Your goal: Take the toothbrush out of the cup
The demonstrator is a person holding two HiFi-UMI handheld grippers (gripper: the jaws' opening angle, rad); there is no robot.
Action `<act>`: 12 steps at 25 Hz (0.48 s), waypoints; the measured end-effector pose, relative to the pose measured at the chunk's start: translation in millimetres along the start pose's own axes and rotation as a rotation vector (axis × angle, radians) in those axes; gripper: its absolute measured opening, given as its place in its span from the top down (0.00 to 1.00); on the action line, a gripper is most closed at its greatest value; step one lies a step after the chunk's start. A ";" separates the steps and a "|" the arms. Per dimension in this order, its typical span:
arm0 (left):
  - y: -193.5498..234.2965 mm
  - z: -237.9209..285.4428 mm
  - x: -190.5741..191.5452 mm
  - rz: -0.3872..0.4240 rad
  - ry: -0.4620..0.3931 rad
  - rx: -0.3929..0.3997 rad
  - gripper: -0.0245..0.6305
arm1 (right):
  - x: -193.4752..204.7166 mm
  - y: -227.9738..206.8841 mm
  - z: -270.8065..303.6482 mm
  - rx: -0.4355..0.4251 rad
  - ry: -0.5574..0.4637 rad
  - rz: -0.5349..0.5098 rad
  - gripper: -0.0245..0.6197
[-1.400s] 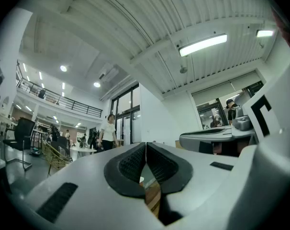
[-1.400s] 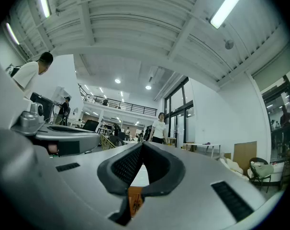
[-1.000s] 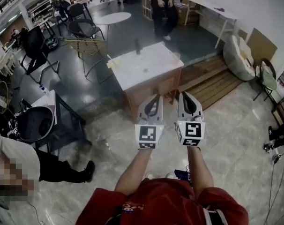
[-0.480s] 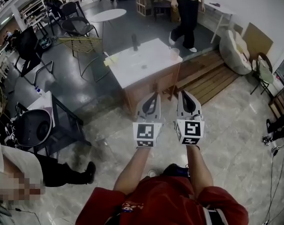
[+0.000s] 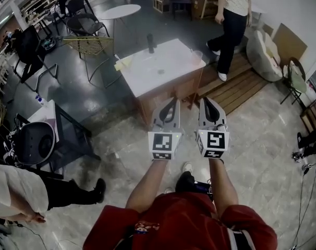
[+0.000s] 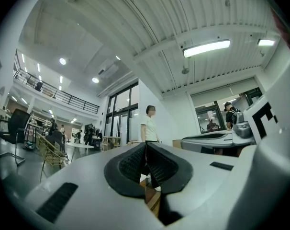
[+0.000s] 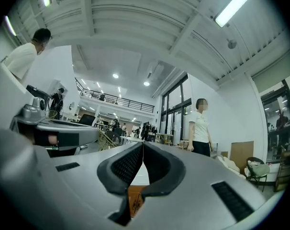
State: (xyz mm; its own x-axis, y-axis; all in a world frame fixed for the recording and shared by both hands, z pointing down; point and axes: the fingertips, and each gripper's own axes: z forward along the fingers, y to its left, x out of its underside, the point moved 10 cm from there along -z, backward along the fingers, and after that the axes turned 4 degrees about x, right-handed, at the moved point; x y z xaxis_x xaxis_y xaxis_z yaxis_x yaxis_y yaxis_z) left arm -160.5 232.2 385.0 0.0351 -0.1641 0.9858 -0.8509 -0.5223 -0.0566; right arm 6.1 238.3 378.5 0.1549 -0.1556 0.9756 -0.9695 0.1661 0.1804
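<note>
A small translucent cup (image 5: 196,57) stands near the right corner of a white-topped wooden table (image 5: 163,74) well ahead of me. It is too small to tell whether a toothbrush is in it. A dark upright object (image 5: 150,42) stands at the table's far edge. My left gripper (image 5: 171,102) and right gripper (image 5: 207,101) are held side by side at waist height, short of the table, pointing toward it. Both are shut with nothing between the pads, as shown in the left gripper view (image 6: 146,146) and the right gripper view (image 7: 143,146).
A person in dark trousers (image 5: 232,20) walks just right of the table by a wooden platform (image 5: 236,87). A yellow wire chair (image 5: 93,46) stands left of the table. A seated person (image 5: 27,189) and a black round stool (image 5: 35,142) are at my left.
The person in dark trousers has walked from behind the table to its right side. My view has shifted a little. Both grippers stay shut and level.
</note>
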 end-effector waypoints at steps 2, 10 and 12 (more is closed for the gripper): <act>3.4 12.9 1.5 0.004 -0.002 0.001 0.92 | 4.3 -6.1 12.3 0.000 0.001 0.000 0.92; 9.6 78.7 9.2 0.011 0.006 0.000 0.92 | 17.9 -43.9 64.1 -0.003 0.002 0.016 0.92; 7.8 99.6 11.1 0.011 0.011 0.003 0.92 | 20.0 -57.6 77.5 -0.002 -0.001 0.017 0.92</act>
State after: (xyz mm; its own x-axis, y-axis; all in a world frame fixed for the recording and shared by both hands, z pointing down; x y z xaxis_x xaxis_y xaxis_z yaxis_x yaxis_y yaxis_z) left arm -114.5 142.9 379.8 0.0198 -0.1612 0.9867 -0.8498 -0.5227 -0.0683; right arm 50.3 150.1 377.9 0.1382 -0.1542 0.9783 -0.9715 0.1712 0.1643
